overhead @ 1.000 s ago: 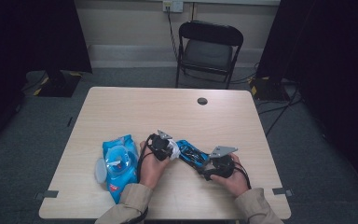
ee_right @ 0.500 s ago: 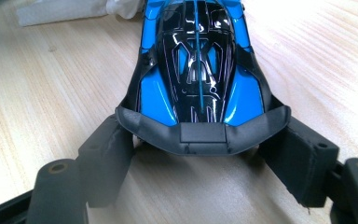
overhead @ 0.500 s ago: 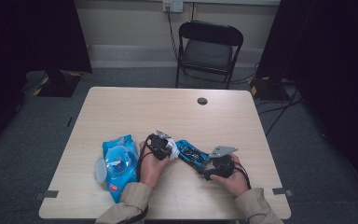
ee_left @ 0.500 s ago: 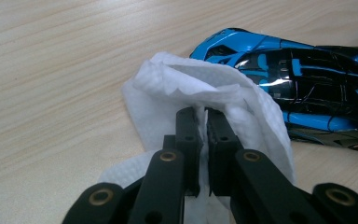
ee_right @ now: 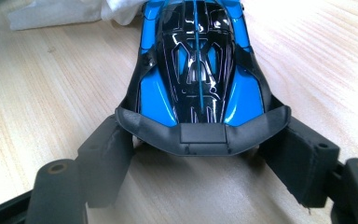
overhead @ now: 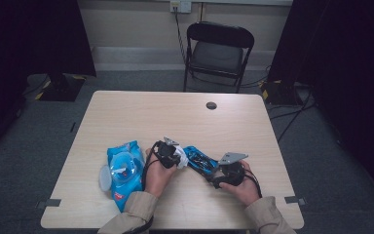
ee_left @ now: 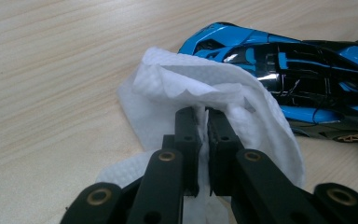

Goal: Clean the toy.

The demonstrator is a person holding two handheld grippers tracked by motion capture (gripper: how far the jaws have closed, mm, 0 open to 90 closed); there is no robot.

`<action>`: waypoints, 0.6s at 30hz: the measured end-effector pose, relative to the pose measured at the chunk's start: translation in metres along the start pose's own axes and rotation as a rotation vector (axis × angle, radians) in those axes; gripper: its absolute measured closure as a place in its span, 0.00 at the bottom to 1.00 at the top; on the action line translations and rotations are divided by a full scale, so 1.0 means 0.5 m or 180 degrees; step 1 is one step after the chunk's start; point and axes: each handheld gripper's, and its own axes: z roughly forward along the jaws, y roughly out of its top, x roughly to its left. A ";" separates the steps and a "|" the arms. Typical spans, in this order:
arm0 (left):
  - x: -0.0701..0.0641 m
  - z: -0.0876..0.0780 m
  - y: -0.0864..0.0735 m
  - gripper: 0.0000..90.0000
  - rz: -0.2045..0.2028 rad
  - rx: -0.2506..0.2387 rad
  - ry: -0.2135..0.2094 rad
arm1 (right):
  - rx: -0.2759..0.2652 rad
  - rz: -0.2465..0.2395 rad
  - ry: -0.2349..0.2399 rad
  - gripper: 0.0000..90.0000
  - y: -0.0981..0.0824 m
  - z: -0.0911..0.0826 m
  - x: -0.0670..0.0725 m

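A blue and black toy car (overhead: 200,160) stands on the table between my two grippers. My left gripper (ee_left: 203,116) is shut on a crumpled white wipe (ee_left: 191,88), which rests against the car's (ee_left: 303,70) front end. In the high view the left gripper (overhead: 177,158) sits at the car's left end. My right gripper (ee_right: 203,144) holds the car (ee_right: 196,70) by its rear, one pad pressed on each side under the dark spoiler. From above, the right gripper (overhead: 214,176) is at the car's lower right end.
A blue pack of wipes (overhead: 124,170) with a round lid lies left of the left hand. The light wooden table (overhead: 151,117) has a small dark round cap (overhead: 211,105) near its far edge. A black folding chair (overhead: 219,48) stands beyond the table.
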 end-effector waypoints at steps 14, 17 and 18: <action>-0.010 -0.012 0.007 0.94 0.0098 -0.0036 -0.0037 | 0.0005 0.0002 -0.0004 0.29 0.001 0.000 0.000; -0.008 -0.010 0.009 0.93 0.0136 -0.0016 -0.0013 | 0.0005 0.0000 -0.0005 0.29 0.001 0.000 0.000; -0.006 -0.006 0.008 0.93 0.0105 -0.0005 -0.0023 | 0.0006 0.0002 -0.0006 0.29 0.001 0.000 0.000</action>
